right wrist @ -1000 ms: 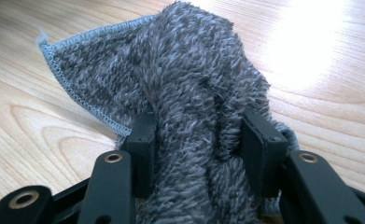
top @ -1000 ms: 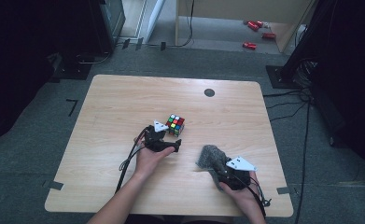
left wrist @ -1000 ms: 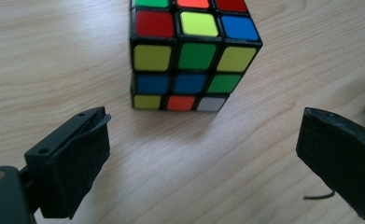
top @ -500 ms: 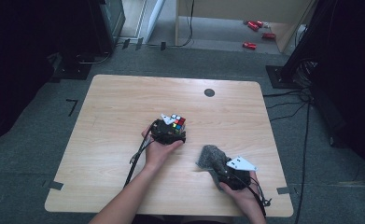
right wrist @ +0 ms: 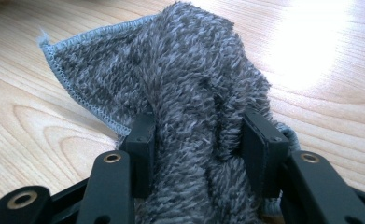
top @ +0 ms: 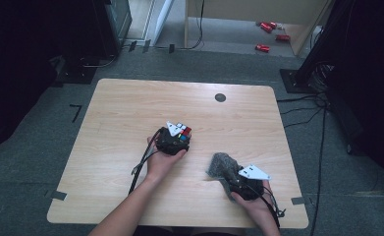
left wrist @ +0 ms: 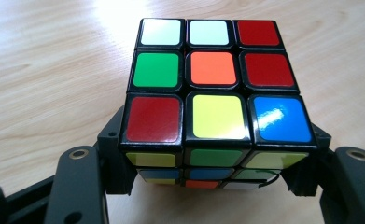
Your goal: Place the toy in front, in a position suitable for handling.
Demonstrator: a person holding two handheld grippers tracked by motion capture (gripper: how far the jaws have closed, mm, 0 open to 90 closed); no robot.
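high view: left tool [top: 178, 139] grips cube [top: 182, 132], right tool [top: 233, 178] grips cloth [top: 221, 165]; wooden table [top: 130, 113].

Bright glare on table [right wrist: 311, 51] — dim surroundings, soft high view

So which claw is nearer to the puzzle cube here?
Left. The left claw is shut on the puzzle cube, jaws pressing its two sides. The right claw is off to the side, clamped on a grey cloth.
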